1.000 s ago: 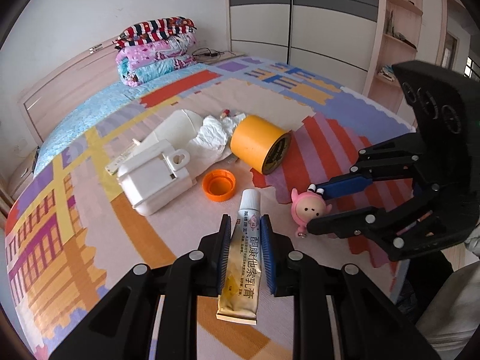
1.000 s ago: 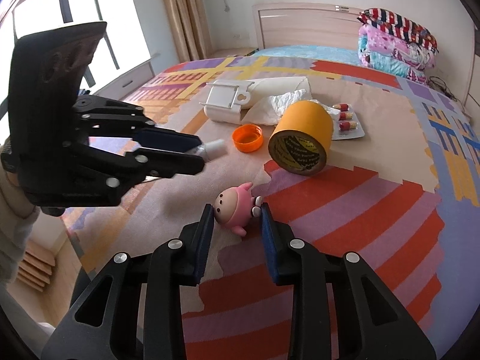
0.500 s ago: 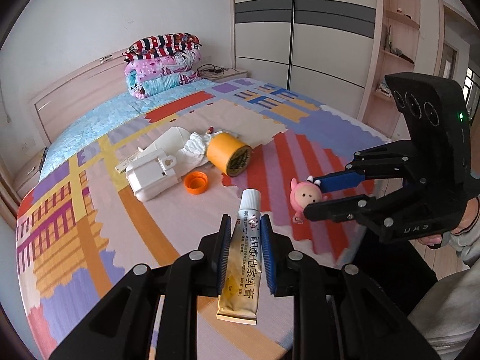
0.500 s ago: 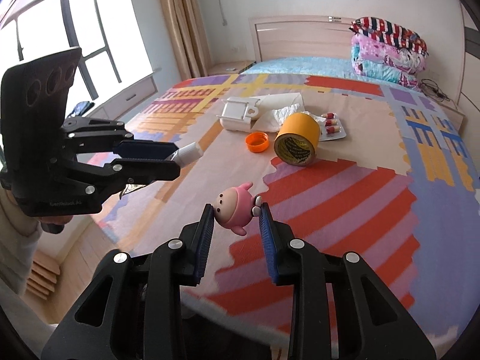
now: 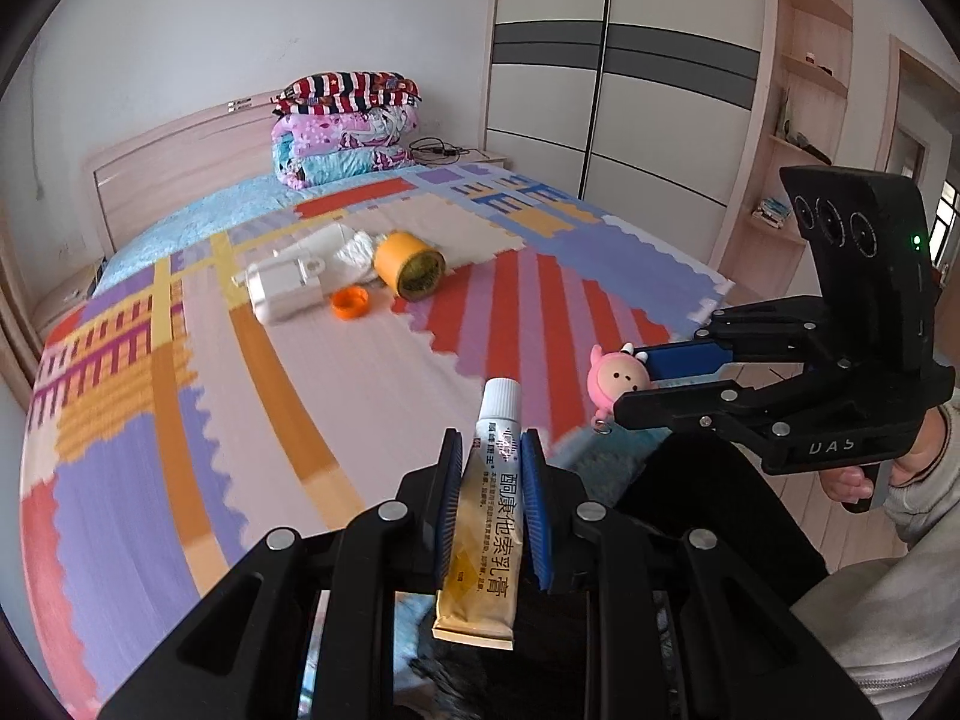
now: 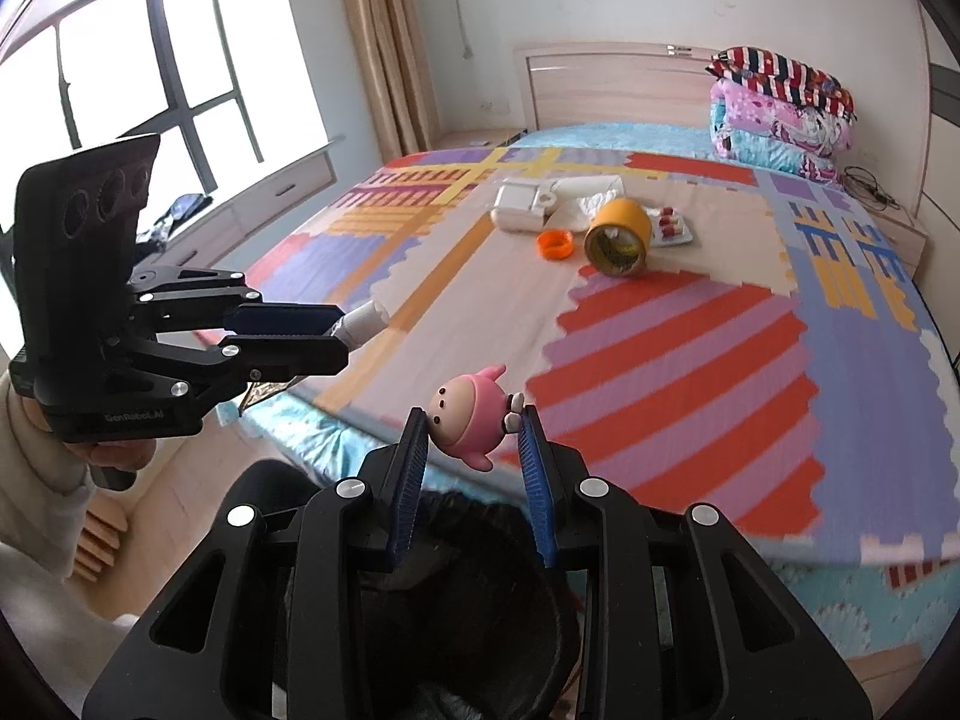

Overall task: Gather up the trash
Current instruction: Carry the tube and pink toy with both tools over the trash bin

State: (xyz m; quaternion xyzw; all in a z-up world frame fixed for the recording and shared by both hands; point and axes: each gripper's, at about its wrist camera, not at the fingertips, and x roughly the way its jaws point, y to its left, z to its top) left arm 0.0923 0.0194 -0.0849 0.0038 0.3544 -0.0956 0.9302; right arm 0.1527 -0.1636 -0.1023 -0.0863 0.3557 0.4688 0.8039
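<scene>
My left gripper [image 5: 492,447] is shut on a white and yellow ointment tube [image 5: 489,516], cap pointing forward; it also shows in the right wrist view [image 6: 336,336]. My right gripper [image 6: 474,426] is shut on a small pink doll figure [image 6: 468,417], also seen in the left wrist view [image 5: 618,381]. Both are held off the near edge of the bed, above a dark opening [image 6: 480,546] below the fingers. On the bed lie a yellow tape roll [image 5: 411,264], an orange cap [image 5: 350,303], a white plastic box [image 5: 282,291], crumpled tissue [image 5: 357,246] and a pill blister [image 6: 669,225].
The bed has a colourful patchwork mat [image 5: 240,396]. Folded quilts [image 5: 345,132] are stacked at the headboard. A wardrobe [image 5: 606,78] and shelves [image 5: 798,96] stand to the right; a window [image 6: 120,72] and low cabinet are on the other side.
Both grippers have pulled back from the bed and away from the pile, each still holding its item. The trash pile now looks farther off, and a dark opening shows below.
</scene>
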